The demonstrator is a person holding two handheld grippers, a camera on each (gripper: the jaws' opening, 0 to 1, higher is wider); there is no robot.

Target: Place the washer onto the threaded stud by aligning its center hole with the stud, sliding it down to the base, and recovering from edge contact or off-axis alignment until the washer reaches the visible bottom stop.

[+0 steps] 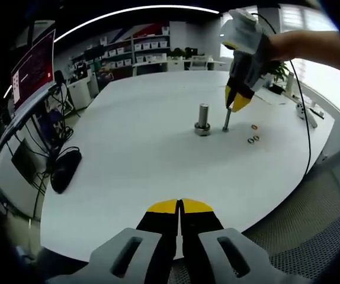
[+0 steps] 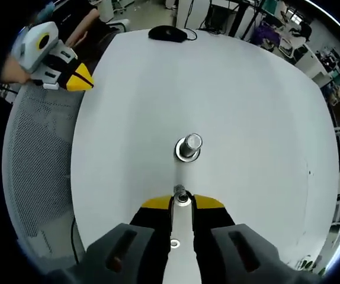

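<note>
Right gripper (image 2: 182, 204) hangs over the thin threaded stud (image 1: 225, 120), and we judge its jaws pinch the washer (image 2: 182, 196) at the stud's top, so the slide to the base is not yet done. Spare washers (image 1: 253, 139) lie nearby on the white table (image 1: 134, 148). Left gripper (image 1: 180, 208), jaws pressed together, waits at the table edge.

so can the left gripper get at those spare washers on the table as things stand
Probably yes, though it is far off. The left gripper sits shut at the near table edge, with bare table between it and the spare washers. The right gripper hovers beside them at the thin stud.
</note>
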